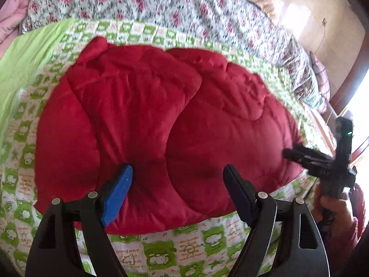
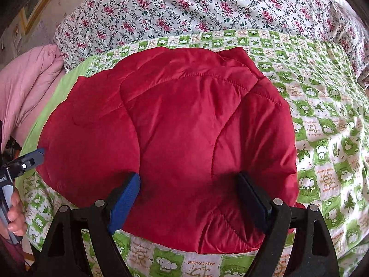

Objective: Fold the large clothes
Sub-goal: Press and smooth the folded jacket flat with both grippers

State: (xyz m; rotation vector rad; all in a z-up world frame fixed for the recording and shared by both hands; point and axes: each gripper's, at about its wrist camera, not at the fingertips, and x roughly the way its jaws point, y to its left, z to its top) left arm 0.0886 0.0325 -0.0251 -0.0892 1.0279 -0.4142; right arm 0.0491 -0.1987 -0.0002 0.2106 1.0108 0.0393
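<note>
A red padded jacket [image 1: 161,120] lies folded into a puffy bundle on the green-and-white patterned bed cover [image 1: 161,254]. In the left wrist view my left gripper [image 1: 177,170] hovers over the bundle's near edge, jaws wide apart with only fabric below them. The right gripper [image 1: 299,157] shows at the bundle's right edge, held by a hand [image 1: 334,207]. In the right wrist view the same jacket [image 2: 184,127] fills the middle, and my right gripper [image 2: 188,180] stands open above its near part. The left gripper [image 2: 27,161] appears at the jacket's left edge.
A floral quilt [image 2: 184,4] lies across the far side of the bed. Pink bedding [image 2: 30,87] is piled at the left. The green patterned cover [image 2: 322,115] stretches right of the jacket. A wooden bed frame [image 1: 322,124] and bright window lie at the right.
</note>
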